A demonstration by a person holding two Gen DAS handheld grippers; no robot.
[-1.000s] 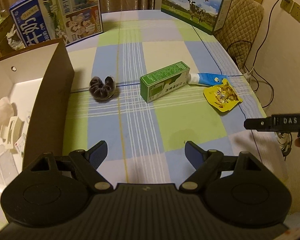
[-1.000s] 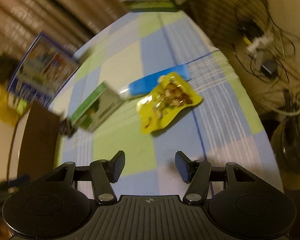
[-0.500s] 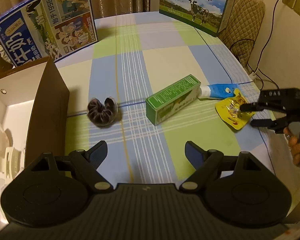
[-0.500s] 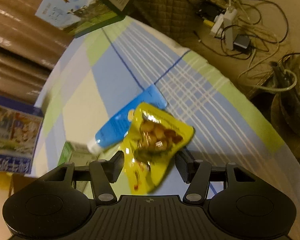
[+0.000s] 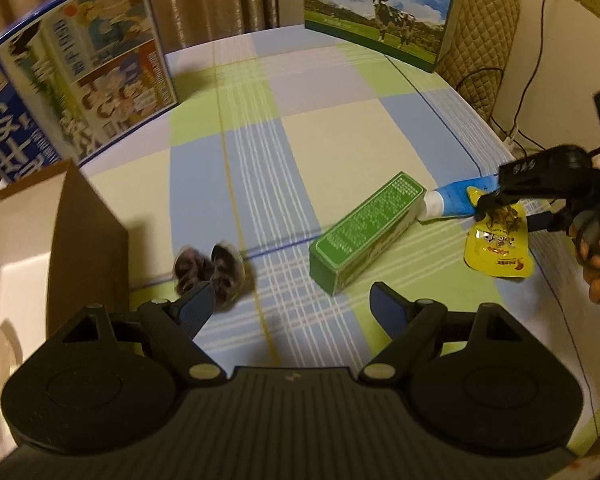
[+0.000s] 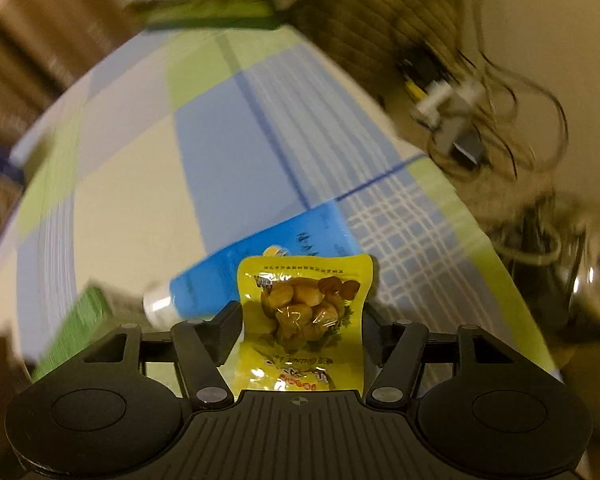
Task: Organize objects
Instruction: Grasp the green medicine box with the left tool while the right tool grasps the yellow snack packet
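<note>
Right gripper (image 6: pixel 296 320) tipped steeply down over the yellow snack pouch (image 6: pixel 304 316), jaws opening, one finger on either side of the pouch; whether the pads press on it, hard to tell through the motion blur. Pouch lying flat on the checked tablecloth (image 5: pixel 332 148) near the table's right edge, long axis running straight away from the tool, so both fingers flank its narrow width. Top edge of pouch overlapping the blue tube (image 6: pixel 256 272), which slants off to the left with its white cap toward the green carton (image 5: pixel 364 236).

Left gripper (image 5: pixel 288 304) hanging spread wide and empty above the cloth, dark hair scrunchie (image 5: pixel 208 268) just beside its left finger, green carton ahead and to the right. Open cardboard box (image 5: pixel 88 232) standing at far left, likely where the loose items belong.

Right hand (image 5: pixel 596 248) plainly the nearer one for the pouch; left hand nearer the scrunchie and the box. Probable next step: squeezing across the pouch's short side without catching the tube beneath its upper edge.
</note>
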